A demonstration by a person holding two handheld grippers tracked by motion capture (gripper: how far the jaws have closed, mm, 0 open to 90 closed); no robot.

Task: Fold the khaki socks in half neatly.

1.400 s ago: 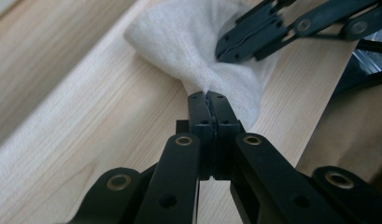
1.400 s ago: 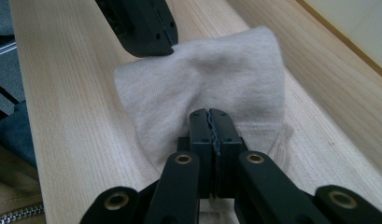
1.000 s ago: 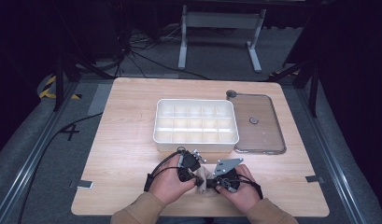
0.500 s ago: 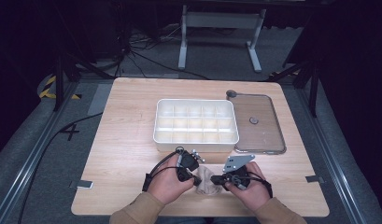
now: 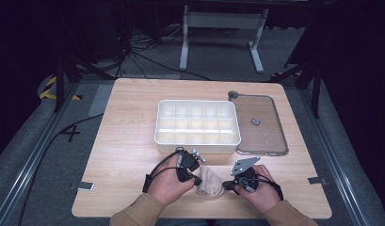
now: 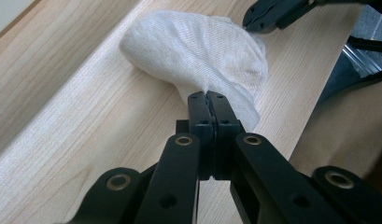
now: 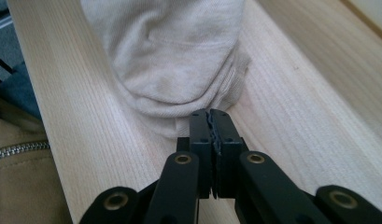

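sock: one small beige knitted sock, bunched into a soft mound on the light wooden table, at the near edge, between the two hands.
left claw: the left gripper has its jaws pressed together on a fold at the sock's near-left edge; the cloth runs into the seam between them.
right claw: the right gripper has its jaws together at the sock's rim on the right side — whether any cloth is actually pinched between them i cannot tell.
handling: judged from its slump and wrinkles, the sock is light, limp and not fragile; it will sag and fold wherever it is not held, and a thin pinch of knit could slide out. the best hold looks to be the thicker rolled cuff or a doubled fold, one claw on each side, so it can be stretched or lifted evenly.
tray: one white plastic tray with a grid of small compartments, all looking empty, at the table's middle, well beyond the sock.
lid: one clear flat plastic lid lying just right of the tray.
count: one sock, one tray, one lid, two grippers.
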